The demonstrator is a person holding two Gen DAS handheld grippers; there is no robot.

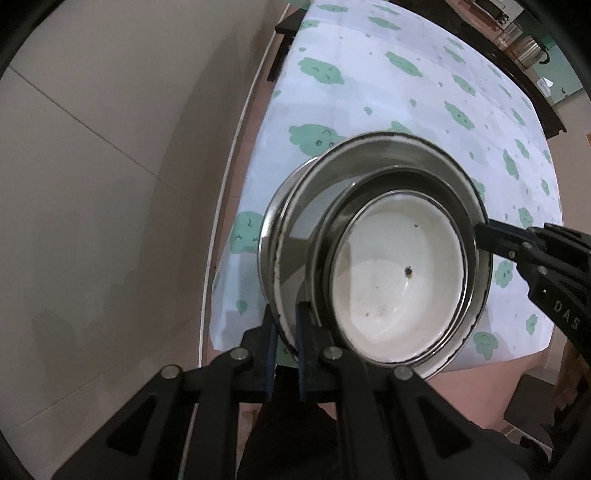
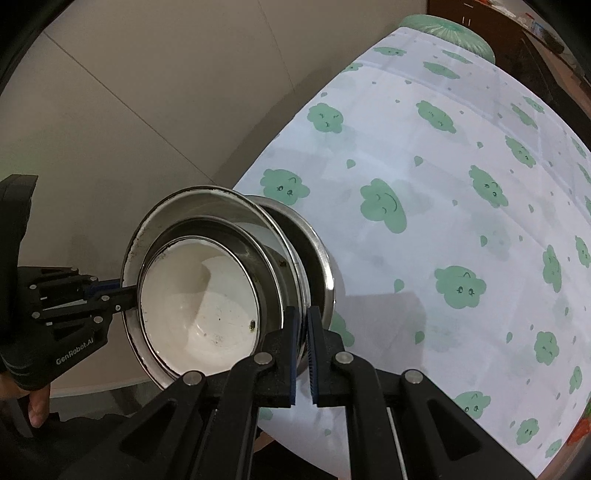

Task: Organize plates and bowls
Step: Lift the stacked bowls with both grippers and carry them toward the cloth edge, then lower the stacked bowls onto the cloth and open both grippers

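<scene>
A nested stack of steel bowls hangs tilted over the near corner of the table. The innermost bowl is white inside with a few dark specks. My left gripper is shut on the stack's near rim, one finger inside and one outside. In the right wrist view the left gripper comes in from the left. My right gripper is shut on the opposite rim. In the left wrist view the right gripper reaches in from the right.
The table wears a white cloth printed with green clouds. Beige floor tiles lie to the left. Dark furniture and a steel pot stand beyond the far edge. A green round object sits past the table. A person's hand shows low left.
</scene>
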